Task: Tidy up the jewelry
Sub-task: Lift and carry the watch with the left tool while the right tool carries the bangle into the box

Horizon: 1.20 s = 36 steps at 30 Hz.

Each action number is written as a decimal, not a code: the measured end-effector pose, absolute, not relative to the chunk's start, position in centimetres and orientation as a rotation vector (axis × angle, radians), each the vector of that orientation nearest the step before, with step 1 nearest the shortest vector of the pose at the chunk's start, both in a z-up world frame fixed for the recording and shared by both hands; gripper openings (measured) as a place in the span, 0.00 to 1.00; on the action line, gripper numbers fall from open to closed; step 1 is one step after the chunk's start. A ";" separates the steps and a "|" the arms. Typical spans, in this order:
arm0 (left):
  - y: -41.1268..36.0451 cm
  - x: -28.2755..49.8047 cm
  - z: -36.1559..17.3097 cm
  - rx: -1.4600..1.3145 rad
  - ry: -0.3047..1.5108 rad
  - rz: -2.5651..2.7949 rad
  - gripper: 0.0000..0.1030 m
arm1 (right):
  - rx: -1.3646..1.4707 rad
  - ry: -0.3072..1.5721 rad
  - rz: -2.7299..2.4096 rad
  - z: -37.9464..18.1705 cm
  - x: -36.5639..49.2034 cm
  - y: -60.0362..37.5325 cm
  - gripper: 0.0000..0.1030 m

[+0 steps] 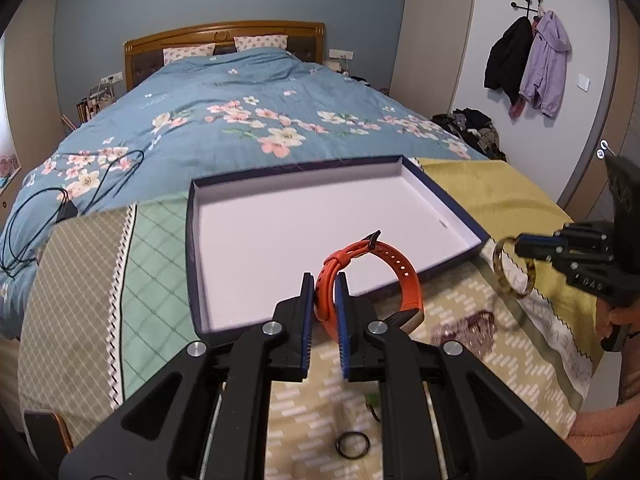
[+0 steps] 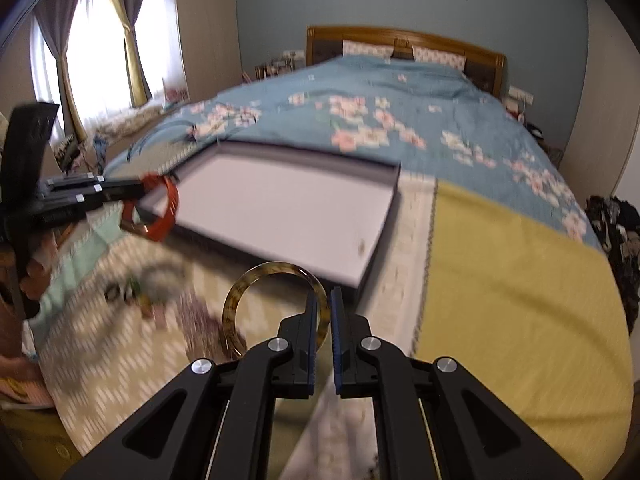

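My left gripper [image 1: 325, 280] is shut on an orange watch [image 1: 404, 276] by its strap and holds it above the near edge of a shallow dark box with a white inside [image 1: 288, 232]. My right gripper [image 2: 323, 296] is shut on a tortoiseshell bangle [image 2: 240, 292], held above the patterned cloth just right of the box [image 2: 280, 208]. The right gripper [image 1: 520, 249] with the bangle [image 1: 500, 268] shows at the right of the left wrist view. The left gripper [image 2: 140, 192] with the watch [image 2: 170, 208] shows at the left of the right wrist view.
A beaded purple bracelet [image 1: 468, 326], a black ring [image 1: 352, 445] and a small green piece [image 1: 374, 400] lie on the patterned cloth [image 1: 312, 400] near me. A black cable [image 1: 60, 196] lies on the blue floral duvet [image 1: 260, 96]. A yellow cloth [image 2: 520, 300] lies to the right.
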State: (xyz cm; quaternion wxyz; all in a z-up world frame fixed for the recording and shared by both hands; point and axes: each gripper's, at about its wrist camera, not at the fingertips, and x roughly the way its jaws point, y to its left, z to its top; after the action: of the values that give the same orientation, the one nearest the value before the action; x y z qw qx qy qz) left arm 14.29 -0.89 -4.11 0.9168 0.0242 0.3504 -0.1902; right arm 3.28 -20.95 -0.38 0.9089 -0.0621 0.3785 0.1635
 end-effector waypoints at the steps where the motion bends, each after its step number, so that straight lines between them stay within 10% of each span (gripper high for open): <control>1: -0.9 14.6 -3.9 0.049 0.717 -0.390 0.10 | -0.134 0.764 0.341 0.1 3.8 -20.7 0.05; 36: -3.1 34.0 -7.4 0.100 0.886 -0.326 0.10 | -0.184 0.900 0.249 -3.2 22.9 -14.1 0.06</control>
State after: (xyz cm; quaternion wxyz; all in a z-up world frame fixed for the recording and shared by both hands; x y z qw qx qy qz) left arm 33.99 -3.07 -7.44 0.8895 0.0483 0.4263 -0.1571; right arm 22.87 -14.13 -3.20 0.8888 -0.0886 0.4334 0.1197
